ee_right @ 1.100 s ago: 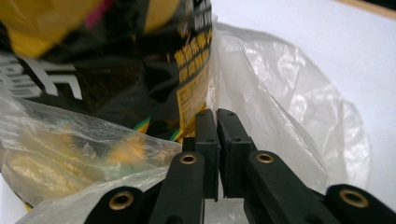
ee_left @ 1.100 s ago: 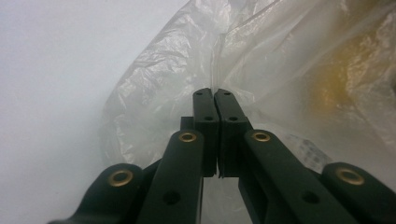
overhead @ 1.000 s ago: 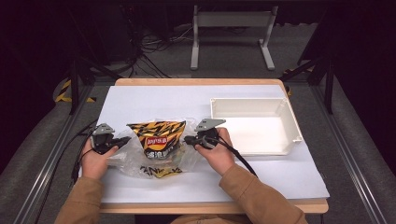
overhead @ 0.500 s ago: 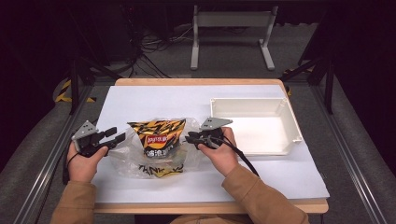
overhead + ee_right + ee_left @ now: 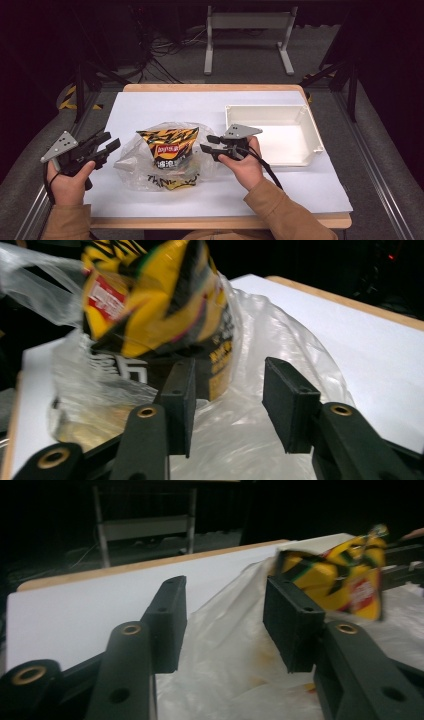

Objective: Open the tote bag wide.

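Observation:
A yellow and black chip bag [image 5: 169, 144] sits upright inside a clear plastic bag [image 5: 145, 172] on the white table cover. My left gripper [image 5: 109, 145] is held off the table to the left of the plastic bag, apart from it. Its jaws stand open with nothing between them, having opened and then just narrowed a little. In the left gripper view that gripper [image 5: 225, 597] faces the plastic bag [image 5: 225, 655] and the chip bag [image 5: 345, 577]. My right gripper [image 5: 207, 143] is at the bag's right edge, its jaws just opening. In the right gripper view the gripper [image 5: 230, 372] frames loose plastic [image 5: 260, 430] unpressed.
A white rectangular tray [image 5: 310, 132] stands at the right of the table, behind my right hand. The white cover [image 5: 165, 107] reaches the far wooden edge. A metal stand [image 5: 247, 20] and cables lie on the floor beyond the table.
Both grippers have let go of the plastic bag and opened. The left hand has moved left and up, away from the bag. The right hand has drawn back slightly.

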Tool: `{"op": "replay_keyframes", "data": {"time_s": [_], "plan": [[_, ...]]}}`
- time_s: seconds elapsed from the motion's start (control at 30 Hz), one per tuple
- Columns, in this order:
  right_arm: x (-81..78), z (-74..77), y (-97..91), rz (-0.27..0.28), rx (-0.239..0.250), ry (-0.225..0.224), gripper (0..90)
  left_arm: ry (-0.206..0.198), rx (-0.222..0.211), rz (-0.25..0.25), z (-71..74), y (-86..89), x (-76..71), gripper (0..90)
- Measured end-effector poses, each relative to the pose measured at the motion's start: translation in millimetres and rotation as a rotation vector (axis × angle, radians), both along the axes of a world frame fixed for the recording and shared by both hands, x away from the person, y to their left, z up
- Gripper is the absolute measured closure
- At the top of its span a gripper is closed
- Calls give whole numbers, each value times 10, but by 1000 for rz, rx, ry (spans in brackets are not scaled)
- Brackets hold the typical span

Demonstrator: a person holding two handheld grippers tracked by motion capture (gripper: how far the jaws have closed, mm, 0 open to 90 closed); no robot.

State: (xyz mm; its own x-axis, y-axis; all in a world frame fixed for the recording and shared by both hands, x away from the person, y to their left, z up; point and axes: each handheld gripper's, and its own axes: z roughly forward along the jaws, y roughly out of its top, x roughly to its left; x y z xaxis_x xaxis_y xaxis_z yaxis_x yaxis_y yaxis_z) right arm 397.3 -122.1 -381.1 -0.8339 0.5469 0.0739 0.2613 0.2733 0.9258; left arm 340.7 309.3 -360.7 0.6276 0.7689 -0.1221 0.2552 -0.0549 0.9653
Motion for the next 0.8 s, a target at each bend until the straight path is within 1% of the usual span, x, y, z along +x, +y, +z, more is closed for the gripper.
{"op": "replay_keyframes", "data": {"time_s": [0.03, 0.1, 0.17, 0.23, 0.27, 0.3, 0.33, 0.37, 0.4, 0.47, 0.53, 0.57, 0.67, 0.73, 0.77, 0.8], "plan": [[-13, 14, -15, 4, 5, -5, 567, -9, 1, -14, 33, -28, -29, 546], [-38, 42, -50, 8, 16, -17, 565, -17, 21, -49, 82, -104, -76, 568], [-67, 71, -88, 9, 30, -26, 564, -9, 48, -102, 97, -193, -123, 614], [-104, 100, -122, 20, 42, -38, 563, 3, 72, -141, 76, -254, -155, 666], [-117, 108, -130, 24, 45, -41, 562, 18, 87, -162, 50, -288, -174, 685], [-136, 122, -140, 29, 47, -50, 560, 26, 97, -177, 23, -309, -184, 717], [-150, 131, -145, 32, 47, -55, 559, 26, 97, -177, 23, -309, -184, 742], [-160, 137, -148, 33, 47, -61, 559, 50, 117, -197, -34, -328, -198, 762], [-171, 142, -151, 33, 46, -65, 557, 56, 119, -205, -60, -330, -196, 780], [-187, 145, -156, 37, 50, -73, 558, 82, 123, -218, -144, -340, -184, 806], [-204, 139, -159, 42, 46, -77, 558, 119, 141, -235, -263, -357, -158, 818], [-212, 128, -156, 46, 42, -78, 558, 125, 149, -238, -308, -359, -143, 820], [-221, 89, -132, 66, 28, -83, 556, 172, 150, -242, -486, -366, -82, 823], [-216, 43, -97, 74, 7, -82, 548, 197, 162, -237, -586, -373, -36, 826], [-212, 18, -75, 76, -4, -78, 544, 208, 155, -232, -627, -384, -16, 826], [-205, -5, -52, 78, -16, -81, 539, 212, 160, -233, -656, -386, 13, 827]]}}
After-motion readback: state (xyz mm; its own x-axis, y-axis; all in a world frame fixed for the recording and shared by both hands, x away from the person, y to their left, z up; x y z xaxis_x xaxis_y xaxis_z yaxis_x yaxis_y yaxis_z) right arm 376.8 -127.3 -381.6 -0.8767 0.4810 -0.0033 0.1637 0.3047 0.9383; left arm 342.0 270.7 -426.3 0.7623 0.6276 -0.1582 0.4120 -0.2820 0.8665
